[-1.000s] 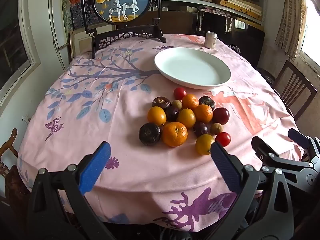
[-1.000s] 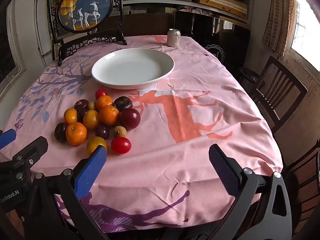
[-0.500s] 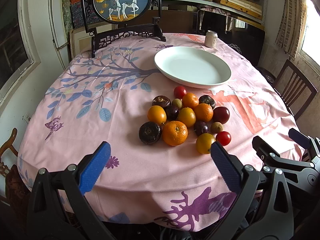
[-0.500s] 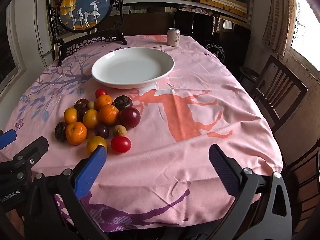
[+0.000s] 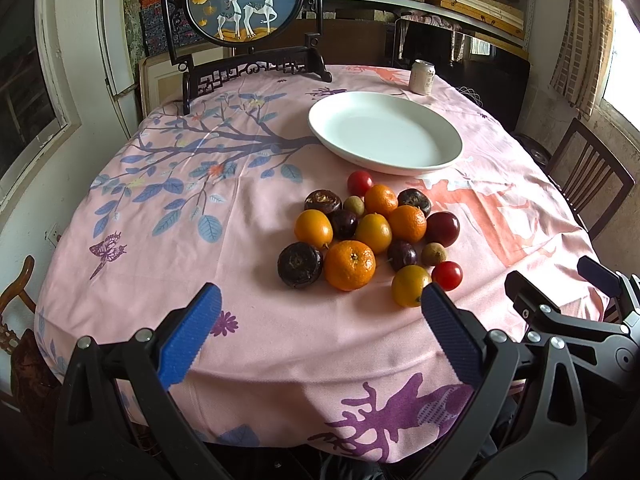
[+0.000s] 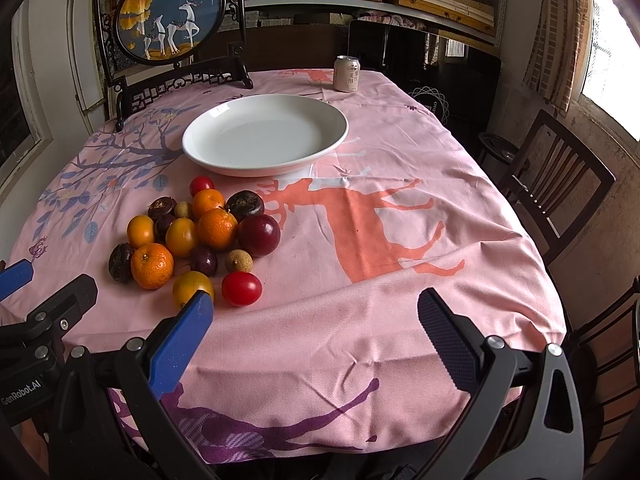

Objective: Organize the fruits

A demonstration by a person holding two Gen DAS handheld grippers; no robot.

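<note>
A pile of fruit point(image 5: 372, 232) lies on the pink tablecloth: several oranges, dark plums, small brown fruits and red tomatoes. It also shows in the right wrist view point(image 6: 192, 236). An empty white plate point(image 5: 386, 132) point(image 6: 266, 134) stands just behind the pile. My left gripper point(image 5: 320, 308) is open and empty, near the table's front edge, just short of the pile. My right gripper point(image 6: 316, 312) is open and empty over the front edge, to the right of the fruit. Its left fingertip point(image 6: 198, 308) overlaps a yellow-orange fruit point(image 6: 192, 286) in the view.
A drink can point(image 6: 347, 74) stands at the far end of the table. A framed round deer picture on a dark stand point(image 5: 244, 4) sits at the back left. A wooden chair point(image 6: 556, 184) stands to the right of the table.
Both views have shifted very slightly; the fruit and plate sit a touch higher in the left wrist view. Both grippers stay open and nothing on the table has moved.
</note>
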